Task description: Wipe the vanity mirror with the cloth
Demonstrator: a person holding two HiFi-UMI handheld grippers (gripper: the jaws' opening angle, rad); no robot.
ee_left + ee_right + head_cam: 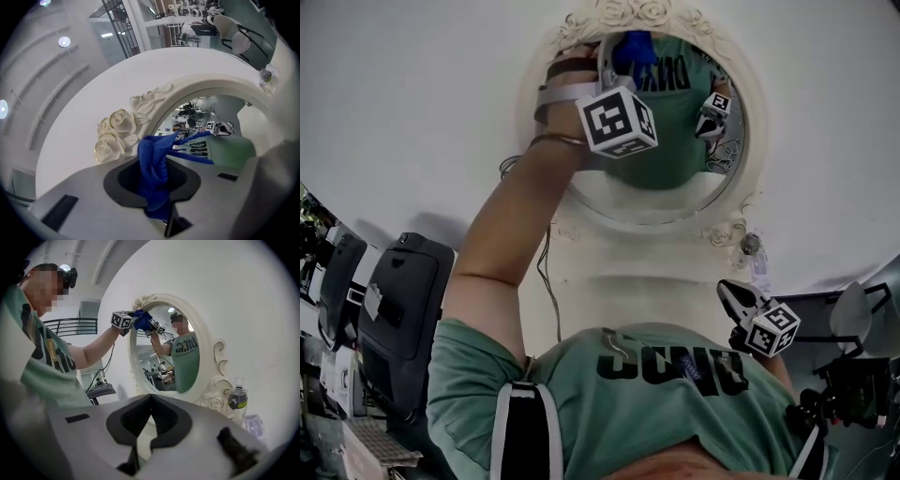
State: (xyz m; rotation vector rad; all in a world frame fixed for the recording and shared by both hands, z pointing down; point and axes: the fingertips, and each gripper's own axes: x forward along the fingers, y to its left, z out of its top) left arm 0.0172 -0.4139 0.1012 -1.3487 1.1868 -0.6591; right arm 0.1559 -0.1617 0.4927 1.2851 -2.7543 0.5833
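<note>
An oval vanity mirror in a white frame (733, 202) with carved roses (115, 133) stands against a white wall. My left gripper (619, 75) is raised to the top of the glass (661, 178) and is shut on a bunched blue cloth (154, 171). The cloth (634, 49) touches the upper glass just under the roses. In the right gripper view the cloth (141, 319) shows at the mirror's (171, 348) top left. My right gripper (729, 291) hangs low at the right, away from the mirror. Its jaws (151, 398) meet with nothing between them.
A small bottle with a green band (237, 399) stands beside the mirror's base on the right. A cable (546, 281) hangs down left of the frame. Black cases (398, 309) stand at the left and dark equipment (853, 380) at the lower right.
</note>
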